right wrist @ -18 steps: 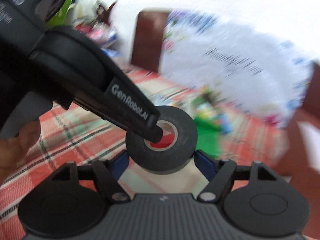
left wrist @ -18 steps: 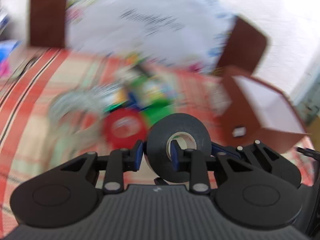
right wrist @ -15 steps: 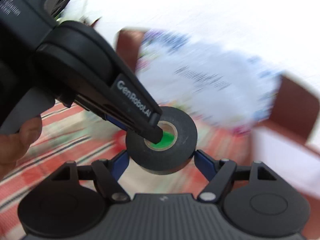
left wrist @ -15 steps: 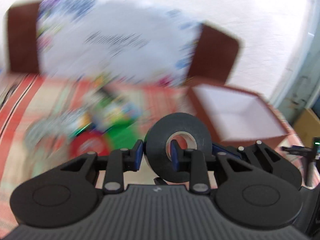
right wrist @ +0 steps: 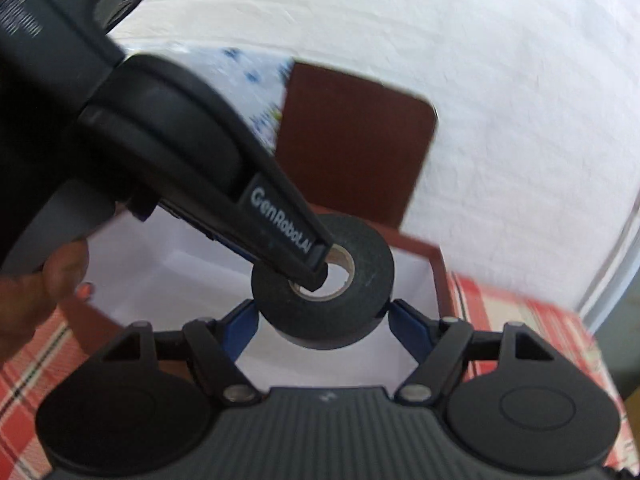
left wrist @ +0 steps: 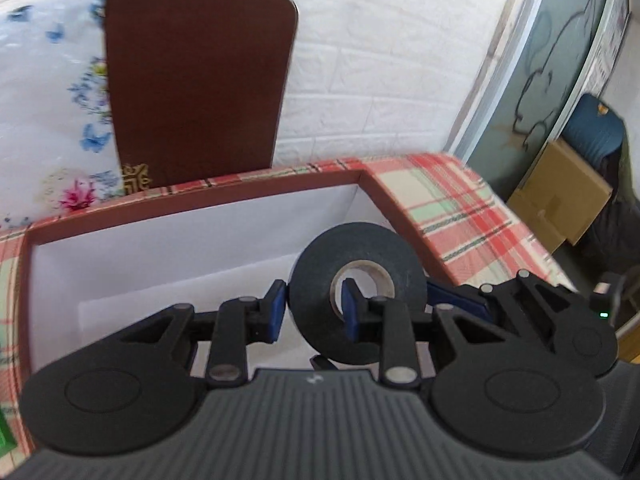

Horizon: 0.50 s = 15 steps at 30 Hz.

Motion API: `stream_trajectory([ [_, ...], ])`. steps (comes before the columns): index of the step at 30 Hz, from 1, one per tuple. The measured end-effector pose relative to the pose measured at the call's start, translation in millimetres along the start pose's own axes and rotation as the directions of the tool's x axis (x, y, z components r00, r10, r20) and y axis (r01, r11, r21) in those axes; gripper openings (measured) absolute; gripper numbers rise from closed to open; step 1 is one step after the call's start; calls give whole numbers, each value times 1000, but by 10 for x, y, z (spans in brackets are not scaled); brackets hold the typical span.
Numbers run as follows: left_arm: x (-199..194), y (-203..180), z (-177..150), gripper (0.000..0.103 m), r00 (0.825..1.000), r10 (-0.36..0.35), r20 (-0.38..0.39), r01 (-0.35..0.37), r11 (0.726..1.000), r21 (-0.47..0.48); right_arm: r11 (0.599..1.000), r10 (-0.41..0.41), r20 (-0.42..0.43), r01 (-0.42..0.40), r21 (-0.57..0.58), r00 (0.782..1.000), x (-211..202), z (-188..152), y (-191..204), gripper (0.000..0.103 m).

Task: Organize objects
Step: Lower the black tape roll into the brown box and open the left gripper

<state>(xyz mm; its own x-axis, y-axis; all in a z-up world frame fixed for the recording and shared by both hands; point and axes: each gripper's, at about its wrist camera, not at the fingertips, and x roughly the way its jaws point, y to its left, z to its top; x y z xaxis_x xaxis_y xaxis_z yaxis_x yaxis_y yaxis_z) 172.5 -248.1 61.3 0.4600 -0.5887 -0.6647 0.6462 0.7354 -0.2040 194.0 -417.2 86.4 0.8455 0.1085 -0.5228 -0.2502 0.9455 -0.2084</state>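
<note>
Both grippers have hold of one black tape roll (left wrist: 355,292). In the left wrist view, centre frame, the left gripper (left wrist: 312,312) is closed narrowly on the roll's wall, one blue pad on the outer face and the other reaching into the cardboard core. In the right wrist view the right gripper (right wrist: 322,316) stands fairly wide, its blue pads touching the roll's outer rim on either side, so it seems to grip across the full width, though how firmly I cannot tell. A person's hand (right wrist: 36,300) shows at the left edge of that view.

The roll hangs over the open maroon box (left wrist: 192,200), above the right part of its white inside and near the right wall, without touching the floor of the box. The box sits on a desk covered in a red plaid cloth (left wrist: 452,208), with a brown chair back (left wrist: 200,92) behind it in the upper left.

The likely next step is letting the roll go into the box. Risks:
- If one gripper lets go first, the roll may twist in the other and fall on edge, then roll.
- The left pad inside the core could catch as it withdraws and drag the roll back out.
- Being close to the right wall, the roll could strike the rim and tip onto the cloth.
</note>
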Motion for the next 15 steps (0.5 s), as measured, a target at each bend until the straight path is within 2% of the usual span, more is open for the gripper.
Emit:
stream_trajectory([
  [2, 146, -52, 21, 32, 999, 33, -17, -32, 999, 22, 999, 15, -40, -14, 30, 999, 140, -62, -170, 78],
  [3, 202, -70, 23, 33, 998, 48, -32, -47, 998, 36, 999, 21, -42, -19, 38, 999, 168, -99, -221, 89],
  [4, 215, -92, 11, 33, 997, 72, -24, -71, 996, 47, 999, 11, -28, -10, 40, 1000, 160, -140, -249, 95],
  [5, 211, -139, 81, 34, 995, 96, -9, -95, 994, 61, 999, -3, -2, 3, 33, 1000, 118, -185, -259, 95],
  [8, 59, -140, 29, 41, 991, 134, 19, -135, 988, 81, 999, -11, 54, 9, 40, 999, -68, -341, -289, 94],
  [12, -154, -160, 42, 45, 981, 180, 77, -188, 976, 109, 993, -23, 93, 12, 119, 995, -386, -578, -339, 92],
  [15, -407, -136, -47, 53, 968, 222, 117, -235, 965, 114, 981, -39, 146, 10, 194, 988, -716, -777, -347, 90],
])
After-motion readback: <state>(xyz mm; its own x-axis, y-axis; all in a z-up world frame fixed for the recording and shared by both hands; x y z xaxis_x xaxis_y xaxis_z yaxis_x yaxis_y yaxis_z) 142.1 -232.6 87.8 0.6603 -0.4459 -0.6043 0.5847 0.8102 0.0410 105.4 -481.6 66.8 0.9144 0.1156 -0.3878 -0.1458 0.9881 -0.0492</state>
